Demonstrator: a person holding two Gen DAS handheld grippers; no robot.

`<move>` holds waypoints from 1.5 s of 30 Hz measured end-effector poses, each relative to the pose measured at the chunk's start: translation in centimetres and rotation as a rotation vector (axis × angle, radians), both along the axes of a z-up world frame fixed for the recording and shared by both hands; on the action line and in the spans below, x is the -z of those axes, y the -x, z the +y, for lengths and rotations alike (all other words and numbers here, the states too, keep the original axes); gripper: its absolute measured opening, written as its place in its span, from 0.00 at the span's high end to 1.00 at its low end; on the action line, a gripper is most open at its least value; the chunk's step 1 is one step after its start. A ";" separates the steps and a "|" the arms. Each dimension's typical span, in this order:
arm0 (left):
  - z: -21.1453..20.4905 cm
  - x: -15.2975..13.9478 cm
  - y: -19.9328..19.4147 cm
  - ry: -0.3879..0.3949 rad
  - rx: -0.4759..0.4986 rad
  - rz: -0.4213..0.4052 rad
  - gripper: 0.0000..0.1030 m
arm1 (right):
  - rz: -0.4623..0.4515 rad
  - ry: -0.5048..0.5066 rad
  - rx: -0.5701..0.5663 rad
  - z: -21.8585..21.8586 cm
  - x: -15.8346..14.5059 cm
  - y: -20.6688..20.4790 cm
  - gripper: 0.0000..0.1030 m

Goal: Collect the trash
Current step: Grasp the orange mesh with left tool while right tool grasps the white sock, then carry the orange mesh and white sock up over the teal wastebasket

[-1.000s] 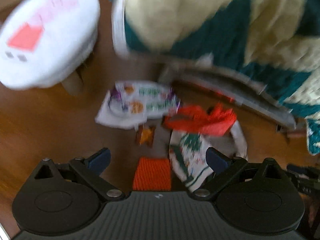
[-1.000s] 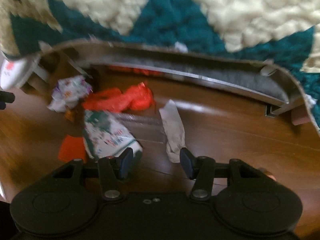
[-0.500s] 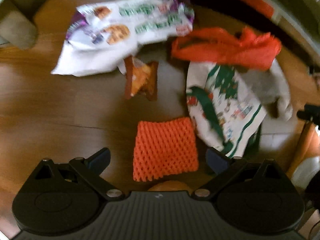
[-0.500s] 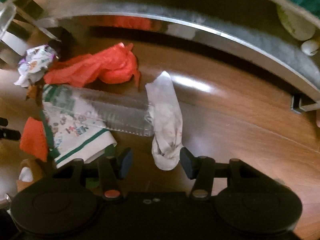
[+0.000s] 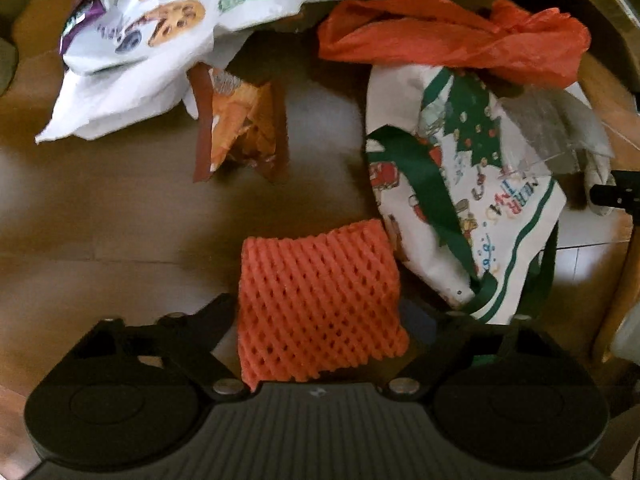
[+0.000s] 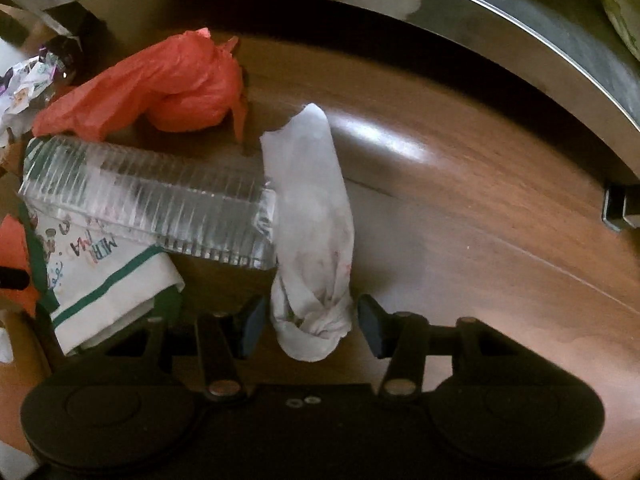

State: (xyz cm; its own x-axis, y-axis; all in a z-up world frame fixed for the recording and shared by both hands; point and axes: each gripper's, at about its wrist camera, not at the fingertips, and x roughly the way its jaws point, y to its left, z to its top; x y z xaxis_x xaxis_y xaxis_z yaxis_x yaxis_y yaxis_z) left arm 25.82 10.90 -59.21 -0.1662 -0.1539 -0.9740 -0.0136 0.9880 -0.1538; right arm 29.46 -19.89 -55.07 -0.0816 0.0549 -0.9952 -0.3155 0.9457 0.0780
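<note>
Trash lies on a wooden floor. An orange foam net (image 5: 316,300) sits between the fingers of my left gripper (image 5: 322,316). Its jaws are closing, the net hides the pads, and it looks unsquashed. A crumpled white tissue (image 6: 312,220) lies lengthwise between the fingers of my right gripper (image 6: 312,324). These jaws are closing too, with a gap showing on each side of the tissue. Both grippers point down at the floor.
Around the net lie a cookie bag (image 5: 172,32), an orange snack wrapper (image 5: 240,128), a red plastic bag (image 6: 160,88) and a Christmas-print bag (image 5: 472,200). A clear ribbed plastic container (image 6: 152,196) touches the tissue's left side. A curved metal furniture edge (image 6: 520,32) runs behind.
Both grippers have come down close to the floor. The left fingers have narrowed around the orange net. The tissue's near end now lies between the right fingers.
</note>
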 end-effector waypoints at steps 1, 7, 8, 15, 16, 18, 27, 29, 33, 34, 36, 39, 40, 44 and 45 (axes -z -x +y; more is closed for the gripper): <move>0.0 0.3 0.0 -0.001 -0.006 0.008 0.27 | -0.002 -0.001 -0.001 0.1 0.1 0.0 0.53; -0.4 0.1 0.3 -0.023 0.010 -0.027 0.48 | -0.026 0.010 -0.019 1.0 0.1 0.1 0.56; -0.6 0.0 0.3 -0.009 0.005 -0.029 0.61 | -0.026 0.011 -0.021 0.6 -0.1 0.2 0.58; -1.7 -2.0 0.3 0.043 0.000 -0.031 0.82 | -0.052 0.021 0.010 0.6 -1.6 0.6 0.82; -1.5 -2.4 0.2 0.051 -0.010 -0.040 0.82 | -0.053 0.018 0.022 0.3 -2.0 0.6 0.82; -0.6 -3.9 -0.1 0.061 -0.031 -0.059 0.82 | -0.071 0.028 0.038 0.0 -3.2 1.0 0.82; 1.2 -13.4 -2.1 0.095 -0.025 -0.204 0.82 | -0.195 -0.036 0.110 -1.1 -13.6 2.2 0.82; 0.4 -15.6 -2.0 0.113 -0.014 -0.246 0.82 | -0.235 -0.063 0.116 -0.9 -16.6 2.3 0.82; -0.4 -21.8 -2.1 0.121 0.039 -0.348 0.82 | -0.320 -0.134 0.132 -0.7 -22.9 2.4 0.82; -0.6 -23.5 -2.2 0.121 0.050 -0.376 0.82 | -0.339 -0.149 0.132 -0.7 -24.2 2.6 0.82; -0.7 -26.8 -2.2 0.115 0.064 -0.430 0.82 | -0.387 -0.177 0.126 -0.5 -27.6 3.3 0.82; -1.1 -32.1 -2.0 0.077 0.072 -0.510 0.82 | -0.453 -0.220 0.118 -0.3 -31.8 4.3 0.82; -1.2 -33.7 -1.8 0.071 0.070 -0.535 0.82 | -0.477 -0.233 0.113 -0.3 -33.2 4.7 0.82; -1.4 -40.0 -0.7 0.080 0.048 -0.631 0.82 | -0.564 -0.291 0.093 -0.2 -38.8 6.7 0.82; -1.5 -41.6 -0.2 0.085 0.041 -0.655 0.82 | -0.580 -0.305 0.091 -0.2 -39.9 7.2 0.82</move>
